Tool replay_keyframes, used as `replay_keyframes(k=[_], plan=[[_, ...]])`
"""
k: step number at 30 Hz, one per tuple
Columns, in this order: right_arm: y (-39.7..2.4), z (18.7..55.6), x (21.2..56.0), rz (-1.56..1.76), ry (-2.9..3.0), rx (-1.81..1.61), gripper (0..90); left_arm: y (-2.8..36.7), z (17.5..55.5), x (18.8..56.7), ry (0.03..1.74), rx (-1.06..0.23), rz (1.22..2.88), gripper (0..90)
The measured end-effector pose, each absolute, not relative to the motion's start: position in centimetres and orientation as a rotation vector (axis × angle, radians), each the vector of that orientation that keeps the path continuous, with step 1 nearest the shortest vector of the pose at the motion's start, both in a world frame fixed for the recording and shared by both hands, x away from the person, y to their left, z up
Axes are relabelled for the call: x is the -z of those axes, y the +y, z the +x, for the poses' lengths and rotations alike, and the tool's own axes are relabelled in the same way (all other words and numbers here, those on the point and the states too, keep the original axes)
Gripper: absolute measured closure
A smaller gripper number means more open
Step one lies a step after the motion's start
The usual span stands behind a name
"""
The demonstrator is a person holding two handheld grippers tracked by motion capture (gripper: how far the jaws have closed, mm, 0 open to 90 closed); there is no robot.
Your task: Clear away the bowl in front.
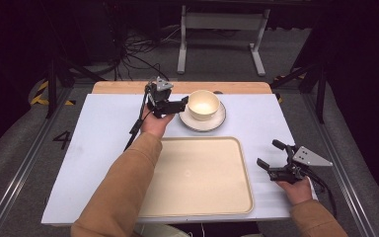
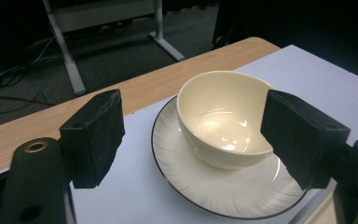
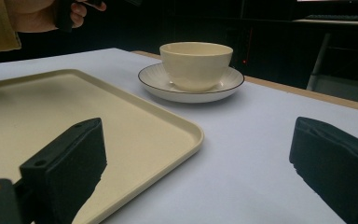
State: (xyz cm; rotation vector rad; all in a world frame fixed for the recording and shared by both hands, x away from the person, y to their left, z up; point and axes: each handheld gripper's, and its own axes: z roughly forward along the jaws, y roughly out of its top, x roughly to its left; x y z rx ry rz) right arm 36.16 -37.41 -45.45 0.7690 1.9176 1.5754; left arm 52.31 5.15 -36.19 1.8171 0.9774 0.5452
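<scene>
The left forearm reaches up from 6 o'clock towards 12, its hand holding the left gripper point(image 1: 181, 102) with jaws pointing to 3 o'clock and standing wide apart, nothing pressed between them. The right hand point(image 1: 296, 190) sits at 4 o'clock, its right gripper point(image 1: 269, 154) aimed to 10 o'clock, jaws spread and empty.

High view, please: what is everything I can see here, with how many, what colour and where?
Bowl: one, cream, standing on the plate.
Plate: one, white with a dark rim, far middle of the table.
Tray: one, cream, bare, near middle.
Table: one, white top, wooden far edge.
Frame legs: one set, white, on the floor beyond.
Left gripper: one, black, fingers open beside the bowl.
Right gripper: one, black, fingers open, right of the tray.
Sleeves: two, tan.
</scene>
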Motion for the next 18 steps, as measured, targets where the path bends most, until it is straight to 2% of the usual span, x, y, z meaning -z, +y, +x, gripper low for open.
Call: replay_keyframes(k=[7,18], plan=[[-37.4,36.1,45.4,0.765,1.920,-1.573,3.8,4.0,53.9,36.8,1.069,-0.466,1.795,23.0],[-37.4,36.1,45.5,0.761,1.920,-1.577,3.7,3.2,55.4,38.4,1.119,-0.431,1.802,27.9]])
